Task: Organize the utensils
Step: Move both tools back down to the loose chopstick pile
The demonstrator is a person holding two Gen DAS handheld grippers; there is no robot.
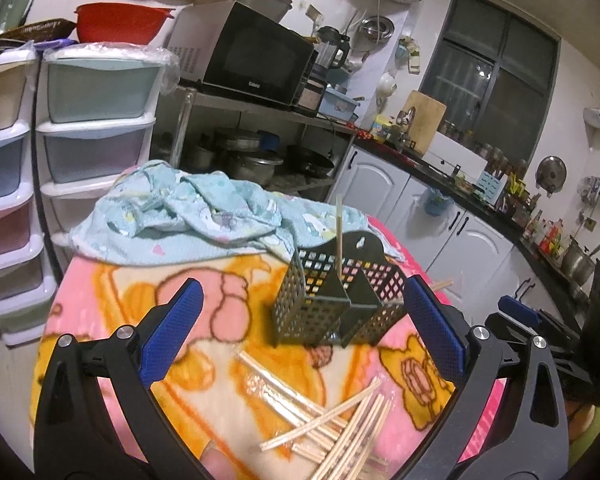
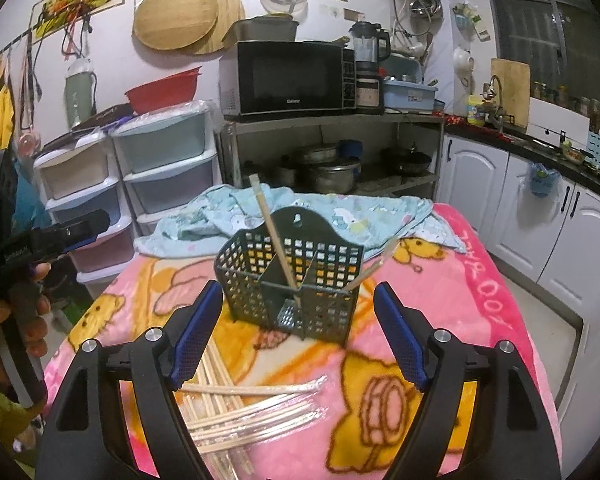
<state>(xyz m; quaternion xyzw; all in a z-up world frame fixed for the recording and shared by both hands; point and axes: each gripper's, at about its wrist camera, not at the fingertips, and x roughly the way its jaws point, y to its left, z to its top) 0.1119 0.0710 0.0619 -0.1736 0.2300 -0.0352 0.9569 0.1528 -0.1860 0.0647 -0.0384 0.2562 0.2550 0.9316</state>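
Note:
A dark green perforated utensil basket (image 1: 320,308) (image 2: 288,276) stands on the pink cartoon blanket (image 1: 220,308) (image 2: 452,292). One chopstick (image 1: 339,232) (image 2: 270,224) stands upright in it. A second chopstick (image 2: 374,268) leans at its right side. Several loose chopsticks (image 1: 332,420) (image 2: 252,412) lie in a heap in front of the basket, below both grippers. My left gripper (image 1: 303,282) is open, its blue pads wide apart and holding nothing. My right gripper (image 2: 299,287) is also open and empty, its tips just short of the basket. A hand (image 2: 28,304) holds the left gripper (image 2: 80,224) at the far left.
A crumpled light blue towel (image 1: 188,212) (image 2: 340,208) lies behind the basket. Plastic drawer towers (image 1: 96,120) (image 2: 160,168) stand at the left. A metal shelf carries a microwave (image 2: 292,80) with pots below. White cabinets (image 2: 540,216) line the right side.

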